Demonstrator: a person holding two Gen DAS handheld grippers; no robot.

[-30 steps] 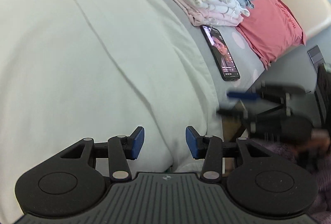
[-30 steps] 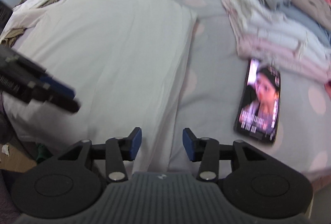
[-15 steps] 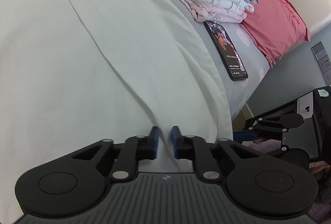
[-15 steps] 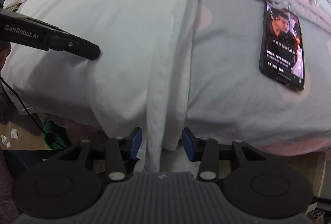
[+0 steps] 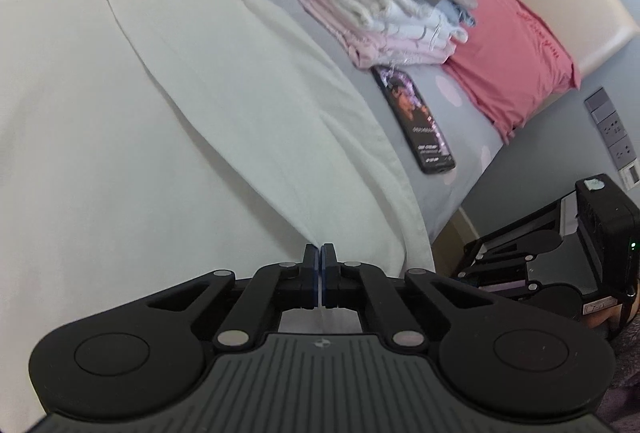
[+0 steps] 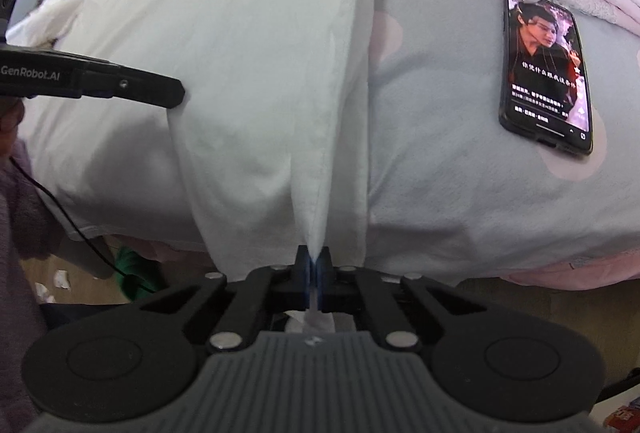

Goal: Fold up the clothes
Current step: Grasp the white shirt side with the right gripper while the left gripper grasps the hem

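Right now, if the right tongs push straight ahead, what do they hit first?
The right tongs are already shut on the white garment, so straight ahead they meet more of that cloth draped over the bed edge. The phone lies off to the right, outside that line; depth is uncertain.

tongs (image 5: 319, 275): black linkages, blue pads, silver rivets | grey ribbed body | "genrobot.ai" lettering | purple sleeve (image 6: 20, 233)

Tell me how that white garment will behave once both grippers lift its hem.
Likely floppy: the white garment already creases into a ridge at the right gripper. It will probably sag between that and the left gripper. It looks thin, so likely light.
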